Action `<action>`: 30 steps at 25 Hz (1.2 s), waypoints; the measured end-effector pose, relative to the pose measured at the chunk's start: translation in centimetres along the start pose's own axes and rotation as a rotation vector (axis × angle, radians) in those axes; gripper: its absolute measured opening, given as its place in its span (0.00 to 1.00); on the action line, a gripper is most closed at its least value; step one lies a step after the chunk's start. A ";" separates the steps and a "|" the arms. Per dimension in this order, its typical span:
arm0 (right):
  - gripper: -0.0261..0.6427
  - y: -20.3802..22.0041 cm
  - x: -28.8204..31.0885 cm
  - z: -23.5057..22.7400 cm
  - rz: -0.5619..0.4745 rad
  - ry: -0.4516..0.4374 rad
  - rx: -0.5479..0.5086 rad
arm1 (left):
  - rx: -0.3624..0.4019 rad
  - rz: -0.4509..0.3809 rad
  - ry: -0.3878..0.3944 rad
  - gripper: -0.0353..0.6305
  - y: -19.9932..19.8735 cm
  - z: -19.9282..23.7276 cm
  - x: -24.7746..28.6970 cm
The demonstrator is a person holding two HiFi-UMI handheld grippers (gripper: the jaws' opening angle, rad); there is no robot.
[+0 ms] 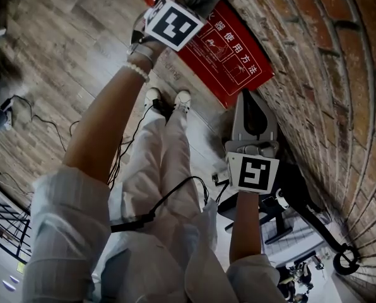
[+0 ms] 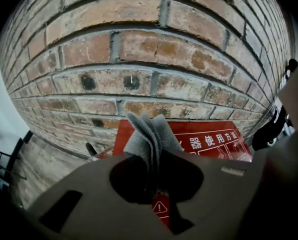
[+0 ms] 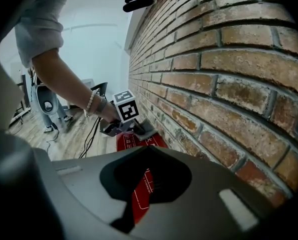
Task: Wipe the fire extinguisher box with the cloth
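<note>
Resting against the brick wall (image 2: 154,49) at the head view's upper middle, the fire extinguisher box (image 1: 229,59) looks rigid and flat. The cloth (image 2: 149,136), soft and light, is pinched at its bunched fold by the fingers of the left gripper (image 2: 155,156). The right gripper (image 3: 148,149) is clenched and empty.

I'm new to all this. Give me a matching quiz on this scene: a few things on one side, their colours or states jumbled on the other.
1. cloth
2. box
3. wall
4. right gripper

A. red
B. shut, empty
C. grey, pinched in the left gripper
D. brick

Pairs: 1-C, 2-A, 3-D, 4-B
</note>
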State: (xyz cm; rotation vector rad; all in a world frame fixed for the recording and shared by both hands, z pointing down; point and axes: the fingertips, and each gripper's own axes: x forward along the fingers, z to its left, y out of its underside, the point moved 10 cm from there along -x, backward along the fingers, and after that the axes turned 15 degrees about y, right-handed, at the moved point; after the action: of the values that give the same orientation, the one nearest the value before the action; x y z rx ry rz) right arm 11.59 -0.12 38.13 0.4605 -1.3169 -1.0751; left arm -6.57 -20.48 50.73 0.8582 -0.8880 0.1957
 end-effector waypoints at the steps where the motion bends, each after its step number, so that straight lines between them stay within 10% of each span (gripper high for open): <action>1: 0.05 0.0 0.0 0.0 0.000 -0.001 -0.001 | 0.005 0.002 -0.002 0.07 0.0 0.2 0.0; 30: 0.05 -0.6 -0.5 -0.4 -0.011 0.008 0.004 | -0.050 -0.077 -0.019 0.07 1.1 1.6 -3.7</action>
State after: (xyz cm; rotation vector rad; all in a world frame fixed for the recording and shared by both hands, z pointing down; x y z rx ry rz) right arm 11.79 -0.11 37.33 0.4754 -1.3109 -1.0785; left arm -10.45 -20.28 49.12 0.8470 -0.8725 0.0978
